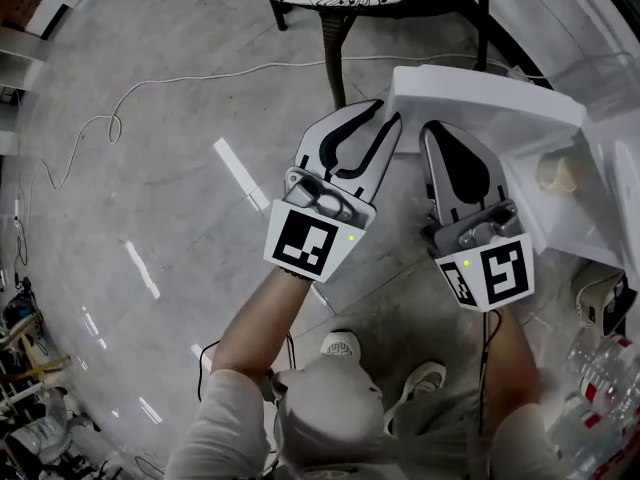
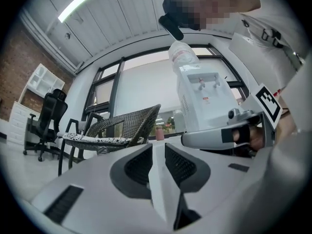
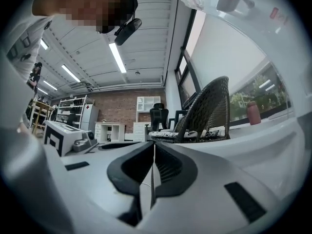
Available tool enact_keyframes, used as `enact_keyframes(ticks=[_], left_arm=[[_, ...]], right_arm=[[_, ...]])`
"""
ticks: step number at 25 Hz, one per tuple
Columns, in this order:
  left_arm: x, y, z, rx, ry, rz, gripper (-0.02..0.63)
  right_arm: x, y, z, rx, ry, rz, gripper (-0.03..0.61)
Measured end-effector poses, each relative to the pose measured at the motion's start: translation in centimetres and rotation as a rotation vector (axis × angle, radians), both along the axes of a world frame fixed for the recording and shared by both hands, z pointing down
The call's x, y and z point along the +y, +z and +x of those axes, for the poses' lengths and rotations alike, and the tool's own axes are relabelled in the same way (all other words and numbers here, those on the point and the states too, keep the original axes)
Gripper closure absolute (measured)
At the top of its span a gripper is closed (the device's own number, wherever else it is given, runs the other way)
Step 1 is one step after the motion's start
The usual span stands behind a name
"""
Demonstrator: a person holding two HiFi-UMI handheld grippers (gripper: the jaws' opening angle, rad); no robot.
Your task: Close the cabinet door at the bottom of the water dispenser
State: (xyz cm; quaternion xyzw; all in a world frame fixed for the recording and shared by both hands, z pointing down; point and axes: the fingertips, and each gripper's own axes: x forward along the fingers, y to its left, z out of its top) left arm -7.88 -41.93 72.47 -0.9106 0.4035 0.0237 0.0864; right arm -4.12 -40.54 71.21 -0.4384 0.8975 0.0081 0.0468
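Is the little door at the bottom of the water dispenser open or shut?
Open. In the head view the white door stands swung out from the water dispenser, not flush with its front.

Bright, even light. Ceiling tube and window blow out in the left gripper view. Tube glare streaks the glossy floor. All views are fisheye: bent edges, black vignetted corners. Nearest foreground is soft, shadows are faint.

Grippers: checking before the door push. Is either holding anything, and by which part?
Nothing held: left gripper fingers apart, empty; right gripper shut on nothing.
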Motion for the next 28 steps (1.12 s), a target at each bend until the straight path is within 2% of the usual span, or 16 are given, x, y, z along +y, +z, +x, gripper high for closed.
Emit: enact_keyframes(ticks=[6,9,12,18,22,28], left_arm=[[-1.6,1.6,1.1,-0.006,0.109,-0.019,0.437],[-2.3,2.2,1.8,0.031,0.173,-0.037,0.385],[-2.7,2.5,2.2,0.047,0.231,-0.050,0.360],[-4.2,2.1,2.3,0.099,0.301,-0.059,0.357],[-4.0,1.9,2.5,0.073,0.342,-0.031,0.414],[-2.0,1.7,2.6,0.099,0.370,-0.032,0.423]], right_arm=[[-0.5,2.0,0.5,-0.012,0.025,-0.015,0.561],[-0.5,2.6,0.9,-0.007,0.035,-0.019,0.561],[-0.4,3.0,0.9,0.005,0.038,-0.017,0.561],[-0.3,3.8,1.4,-0.008,0.056,-0.028,0.561],[-0.1,4.3,1.9,-0.010,0.063,-0.039,0.561],[0.6,5.0,3.1,-0.030,0.093,-0.062,0.561]])
